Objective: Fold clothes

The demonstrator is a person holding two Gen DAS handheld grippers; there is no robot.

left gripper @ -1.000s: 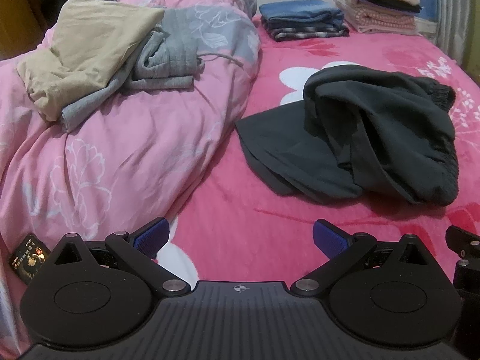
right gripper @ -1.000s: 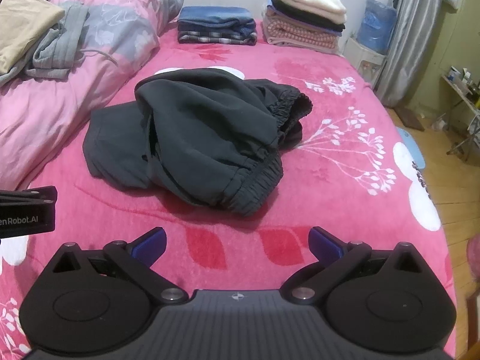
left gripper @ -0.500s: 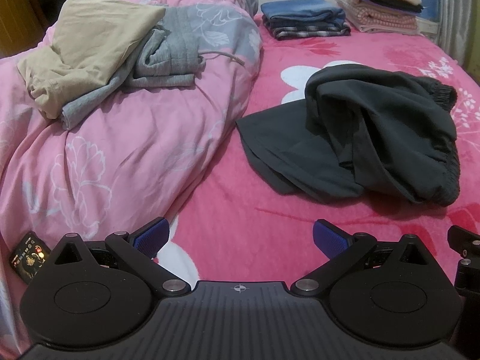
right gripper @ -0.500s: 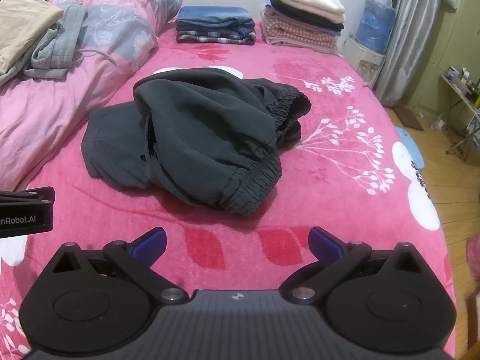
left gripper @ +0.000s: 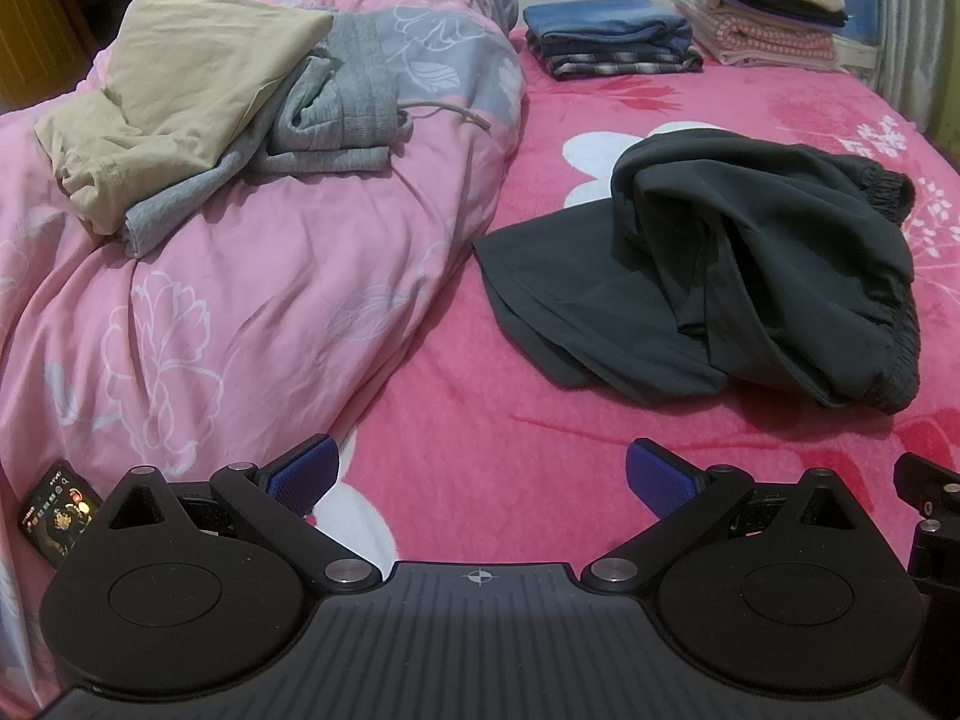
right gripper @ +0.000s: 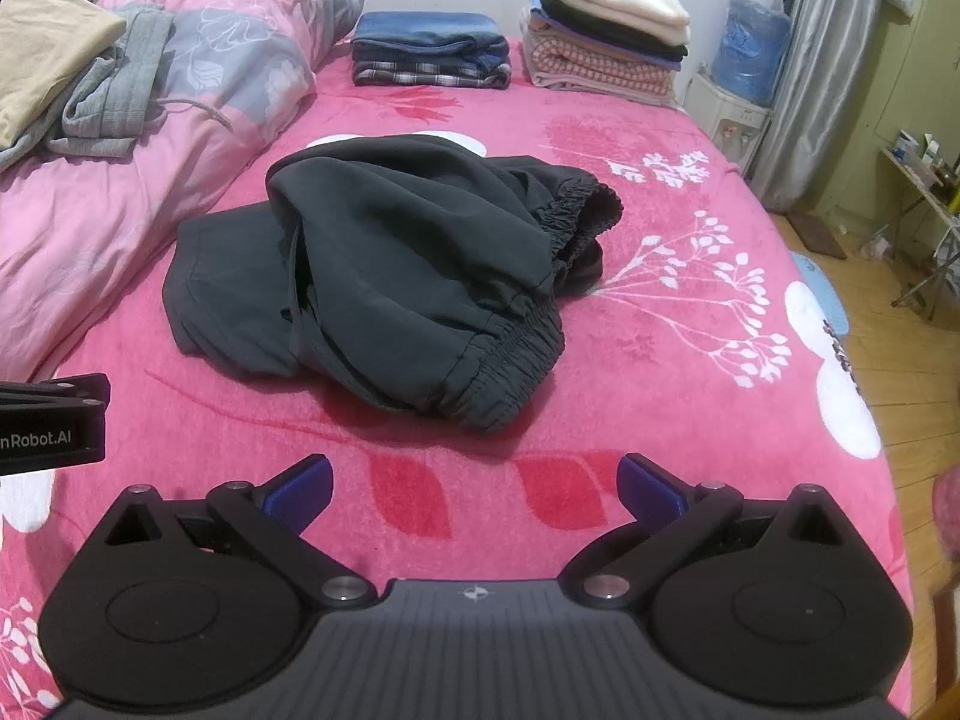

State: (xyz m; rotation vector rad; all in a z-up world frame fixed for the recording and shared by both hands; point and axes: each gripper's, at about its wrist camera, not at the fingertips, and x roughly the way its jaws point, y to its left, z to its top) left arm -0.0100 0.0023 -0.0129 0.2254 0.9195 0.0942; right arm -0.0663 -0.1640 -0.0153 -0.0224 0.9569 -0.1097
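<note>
Nothing moved: both grippers stay spread before dark trousers (right gripper: 390,276).

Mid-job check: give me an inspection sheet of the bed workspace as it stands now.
Surface: pink floral fleece bedspread, bare around the work.
Job's things: crumpled dark grey elastic-waist trousers, unfolded, mid-bed; beige garment and grey drawstring garment heaped on the pink and grey duvet.
Finished stacks: folded blue denim pile; taller pile topped by a cream knit.
Clutter: lit phone by the duvet.
Grippers: left gripper and right gripper open, empty, short of the trousers.
Cables: nothing seen.
Surroundings: grey curtain, blue water bottle, wooden floor.
</note>
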